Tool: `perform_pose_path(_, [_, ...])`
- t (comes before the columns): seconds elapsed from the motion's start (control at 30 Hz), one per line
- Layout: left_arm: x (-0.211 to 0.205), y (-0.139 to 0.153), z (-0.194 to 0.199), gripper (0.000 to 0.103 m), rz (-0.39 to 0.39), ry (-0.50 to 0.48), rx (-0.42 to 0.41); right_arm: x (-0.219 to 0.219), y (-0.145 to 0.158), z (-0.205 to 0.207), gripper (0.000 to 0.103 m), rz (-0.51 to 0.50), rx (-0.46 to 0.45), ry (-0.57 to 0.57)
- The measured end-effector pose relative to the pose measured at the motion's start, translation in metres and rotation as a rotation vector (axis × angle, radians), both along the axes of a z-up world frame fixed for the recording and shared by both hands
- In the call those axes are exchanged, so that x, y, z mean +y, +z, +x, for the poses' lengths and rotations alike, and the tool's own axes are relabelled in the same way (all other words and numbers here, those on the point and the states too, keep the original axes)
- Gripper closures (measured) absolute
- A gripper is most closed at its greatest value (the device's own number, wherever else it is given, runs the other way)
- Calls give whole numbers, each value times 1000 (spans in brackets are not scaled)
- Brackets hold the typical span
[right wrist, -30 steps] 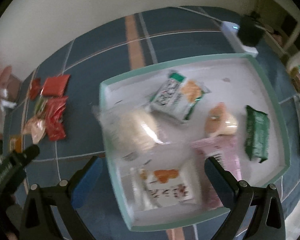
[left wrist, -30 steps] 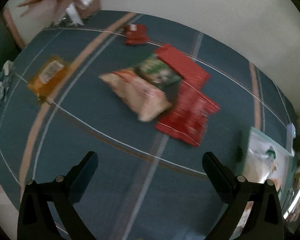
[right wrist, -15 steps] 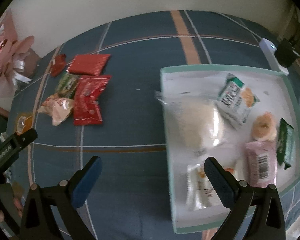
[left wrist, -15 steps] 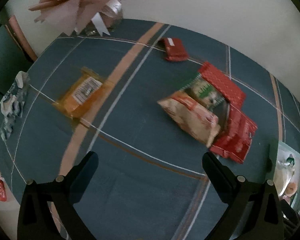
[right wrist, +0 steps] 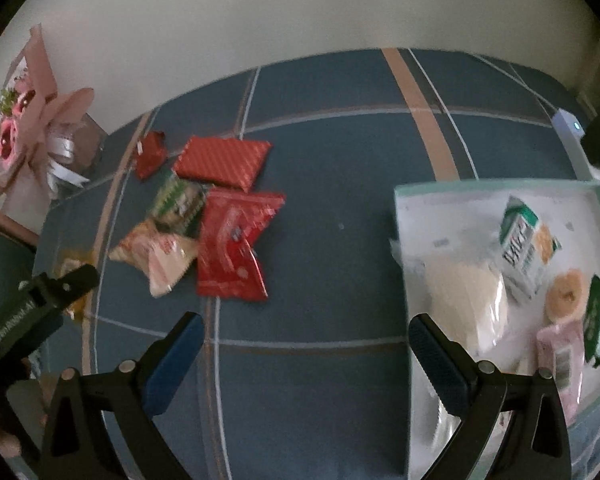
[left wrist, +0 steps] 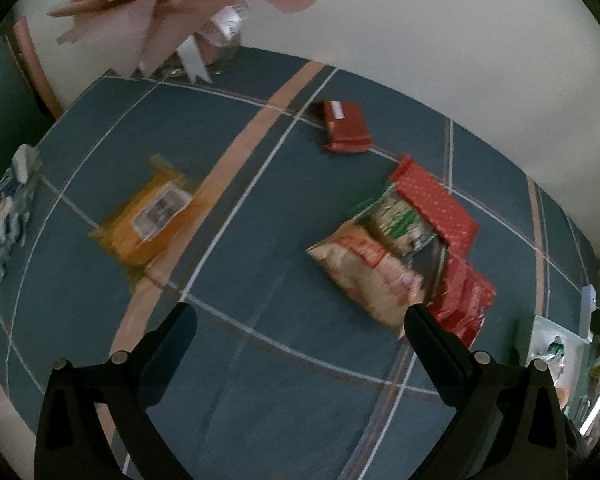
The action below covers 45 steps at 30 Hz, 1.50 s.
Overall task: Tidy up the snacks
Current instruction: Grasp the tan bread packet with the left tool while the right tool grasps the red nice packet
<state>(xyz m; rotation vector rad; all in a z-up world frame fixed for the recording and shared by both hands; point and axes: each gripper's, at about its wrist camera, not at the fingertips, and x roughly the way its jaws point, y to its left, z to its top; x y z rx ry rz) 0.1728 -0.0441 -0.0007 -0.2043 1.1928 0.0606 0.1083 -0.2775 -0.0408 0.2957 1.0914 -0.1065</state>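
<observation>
Left wrist view: the left tongs (left wrist: 300, 320) hang spread and empty over the blue surface (left wrist: 260, 400); an orange packet (left wrist: 148, 220) lies ahead-left, a snack pile (left wrist: 400, 248) ahead-right.

Right wrist view: the right tongs (right wrist: 302, 330) gape empty between the pile (right wrist: 204, 220) and the tray (right wrist: 420, 196) with several snacks in it.

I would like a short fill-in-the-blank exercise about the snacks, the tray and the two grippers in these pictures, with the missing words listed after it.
1. The orange packet lies apart from the other snacks, partly on the ____ stripe of the tablecloth.
2. The tray with the teal rim holds snacks; its floor is ____.
3. Both the left gripper and the right gripper are ____ and hold nothing.
4. The beige packet touches the ____ packet beside it.

Missing words: tan; white; open; red
</observation>
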Motion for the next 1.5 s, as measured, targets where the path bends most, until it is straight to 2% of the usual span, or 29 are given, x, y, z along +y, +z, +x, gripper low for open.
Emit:
perform_pose_path(0.2, [-9, -10, 15, 0, -73, 5, -1, 5, 5, 21, 0, 11, -55, 12])
perform_pose_path(0.37, [-13, -19, 25, 0, -99, 22, 2, 12, 3, 36, 0, -5, -86, 24])
perform_pose_path(0.6, [-13, -31, 40, 0, -131, 45, 11, 21, -16, 56, 0, -22, -72, 43])
perform_pose_path(0.97, [-19, -61, 51, 0, -191, 25, 78, 36, -43, 79, 0, -50, -64, 69])
perform_pose_path(1.07, [-21, -66, 51, 2, -215, 27, 91, 41, -47, 81, 11, -62, -60, 81])
perform_pose_path(1.2, [-22, -69, 51, 17, -242, 31, 96, 45, -50, 83, 28, -74, -65, 83])
perform_pose_path(1.23, [-23, -68, 50, 22, -247, 27, 92, 45, -49, 82, 31, -73, -69, 85])
perform_pose_path(1.27, [-24, -66, 48, 32, -252, 25, 88, 45, -48, 82, 40, -69, -72, 89])
perform_pose_path(1.3, [-24, -65, 47, 37, -262, 23, 85, 45, -47, 82, 46, -65, -74, 91])
perform_pose_path(1.43, [-24, -61, 45, 56, -261, 30, 69, 43, -45, 80, 49, -49, -74, 90])
perform_pose_path(1.5, [-21, -60, 44, 58, -269, 37, 67, 42, -44, 80, 50, -41, -73, 89])
